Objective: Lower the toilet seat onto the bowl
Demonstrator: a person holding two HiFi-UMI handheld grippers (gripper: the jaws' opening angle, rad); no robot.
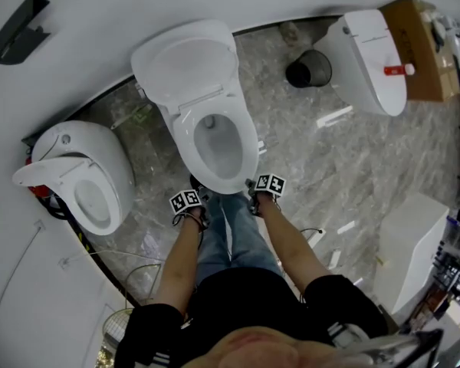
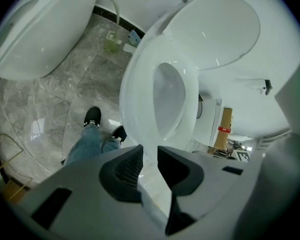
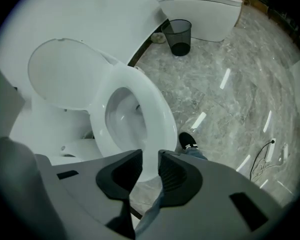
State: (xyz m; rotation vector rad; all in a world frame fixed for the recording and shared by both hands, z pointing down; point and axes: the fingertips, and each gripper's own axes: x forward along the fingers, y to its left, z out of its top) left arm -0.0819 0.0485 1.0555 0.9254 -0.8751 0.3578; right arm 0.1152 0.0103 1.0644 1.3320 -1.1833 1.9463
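Head view, toilet bowl (image 1: pixel 228 182), neighbouring toilet (image 1: pixel 372 60) well apart, wastebasket (image 1: pixel 308 69) between

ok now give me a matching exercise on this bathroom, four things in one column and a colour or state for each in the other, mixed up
Things:
1. toilet lid
2. wastebasket
3. cardboard box
4. floor

Colours or states:
a. brown
b. grey marble
c. black mesh
d. white, raised

Pairs: 1-d, 2-c, 3-a, 4-b
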